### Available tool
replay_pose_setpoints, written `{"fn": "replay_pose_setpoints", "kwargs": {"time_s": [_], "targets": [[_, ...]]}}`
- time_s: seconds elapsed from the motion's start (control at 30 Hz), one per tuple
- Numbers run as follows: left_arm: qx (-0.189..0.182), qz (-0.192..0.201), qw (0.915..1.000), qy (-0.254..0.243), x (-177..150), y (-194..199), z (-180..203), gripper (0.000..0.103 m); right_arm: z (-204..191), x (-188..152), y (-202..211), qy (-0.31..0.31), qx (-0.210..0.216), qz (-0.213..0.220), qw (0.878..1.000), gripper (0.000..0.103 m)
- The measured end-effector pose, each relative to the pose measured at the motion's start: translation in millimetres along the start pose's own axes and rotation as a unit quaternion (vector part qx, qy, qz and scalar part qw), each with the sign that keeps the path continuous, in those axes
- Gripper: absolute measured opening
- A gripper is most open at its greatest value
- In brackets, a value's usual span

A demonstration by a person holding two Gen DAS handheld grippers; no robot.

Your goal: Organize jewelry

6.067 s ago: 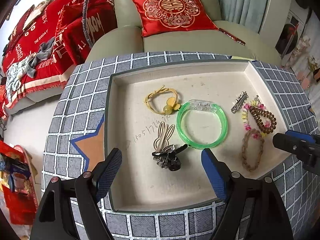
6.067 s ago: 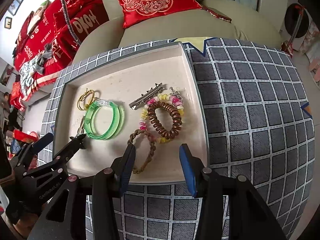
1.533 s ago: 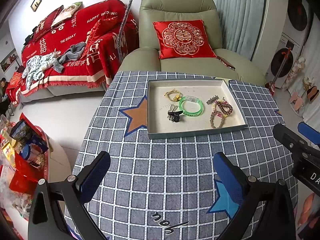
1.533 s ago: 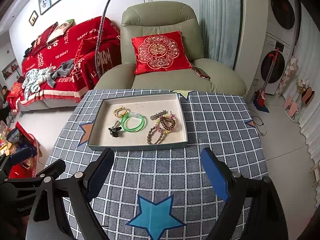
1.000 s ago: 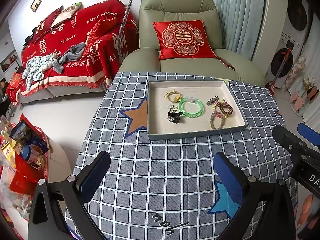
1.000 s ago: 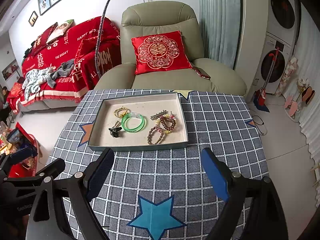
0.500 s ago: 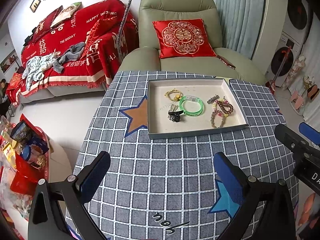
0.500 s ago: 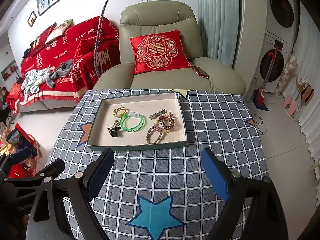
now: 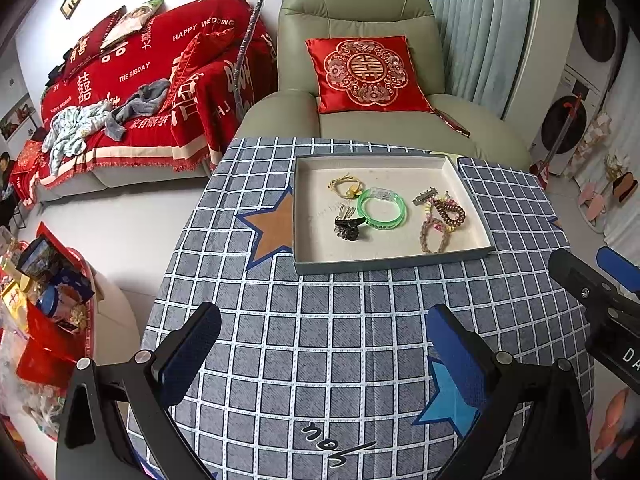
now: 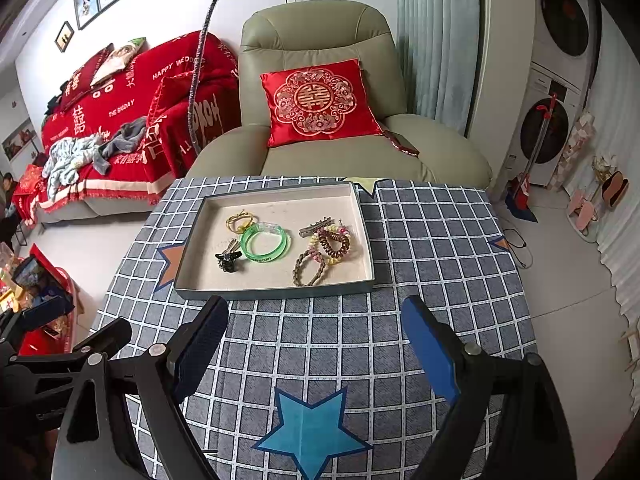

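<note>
A shallow grey tray sits on the far half of the checked table. In it lie a green bangle, a yellow hair tie, a black hair claw, a silver clip, a brown spiral tie on a beaded bracelet, and a braided band. My left gripper and right gripper hang open and empty over the near cloth, well short of the tray.
The table wears a grey grid cloth with star patches. Behind it stands a green armchair with a red cushion; a red-covered sofa is at the left. Bags and boxes crowd the floor at the left edge.
Six seconds ago both grippers were low over the tray; they have since pulled back and up to the table's near side. Over the last second and a half nothing moved.
</note>
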State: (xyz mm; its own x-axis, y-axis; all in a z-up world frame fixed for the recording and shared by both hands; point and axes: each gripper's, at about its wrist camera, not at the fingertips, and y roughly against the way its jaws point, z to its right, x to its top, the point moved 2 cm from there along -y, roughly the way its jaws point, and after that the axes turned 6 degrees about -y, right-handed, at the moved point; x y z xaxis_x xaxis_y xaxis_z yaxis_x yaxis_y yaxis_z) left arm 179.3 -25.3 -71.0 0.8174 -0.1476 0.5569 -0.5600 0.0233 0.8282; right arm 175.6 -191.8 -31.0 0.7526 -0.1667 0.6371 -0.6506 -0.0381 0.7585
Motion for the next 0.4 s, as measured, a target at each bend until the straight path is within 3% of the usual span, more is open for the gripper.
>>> {"fn": "replay_pose_setpoints", "kwargs": {"time_s": [0.4], "targets": [[0.0, 0.0, 1.0, -0.006, 0.0, 0.5, 1.9, 0.103, 1.2, -2.3, 0.7, -0.003, -0.001, -0.001, 1.0, 0.09]]}}
